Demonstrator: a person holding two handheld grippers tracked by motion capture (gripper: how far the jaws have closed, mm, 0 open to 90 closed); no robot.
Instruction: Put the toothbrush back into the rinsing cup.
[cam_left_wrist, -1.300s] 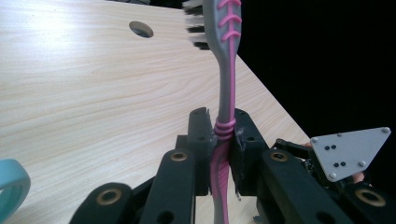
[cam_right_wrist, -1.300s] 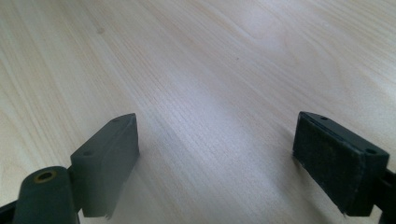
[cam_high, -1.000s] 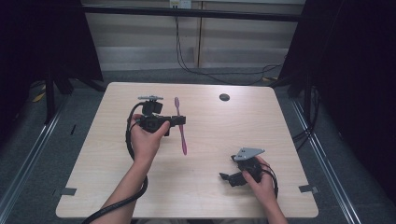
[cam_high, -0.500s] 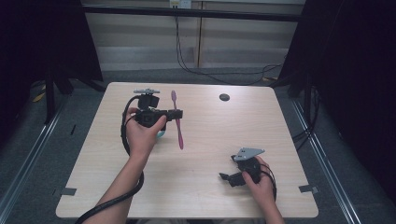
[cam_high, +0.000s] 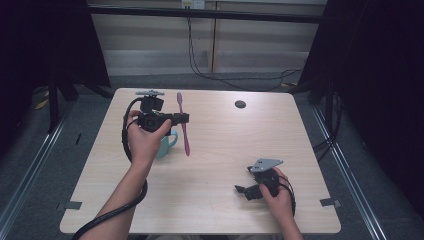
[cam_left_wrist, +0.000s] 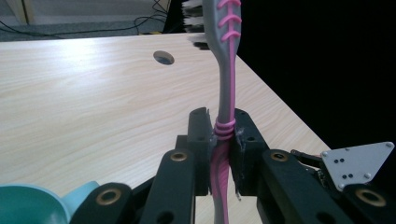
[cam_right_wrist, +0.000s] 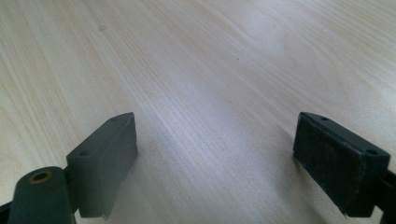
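Observation:
My left gripper (cam_high: 184, 119) is shut on a pink and grey toothbrush (cam_high: 185, 131) and holds it above the far left of the table, bristle end pointing away from the person. In the left gripper view the jaws (cam_left_wrist: 223, 135) clamp the toothbrush (cam_left_wrist: 226, 84) at its ribbed neck. A teal mug (cam_high: 167, 142) stands on the table just under that hand, and its rim (cam_left_wrist: 28, 205) shows at the lower left. My right gripper (cam_high: 244, 181) rests at the front right, open. Between its jaws (cam_right_wrist: 215, 154) there is only bare wood.
The light wooden table (cam_high: 225, 150) has a dark round hole (cam_high: 240, 104) near its far edge, also seen as the hole (cam_left_wrist: 163, 57) in the left gripper view. Cables hang behind the table. Dark floor surrounds it, with metal rails on both sides.
My left gripper has carried the toothbrush away from the person and slightly left, and the teal mug now shows beneath the hand. The right gripper has stayed put.

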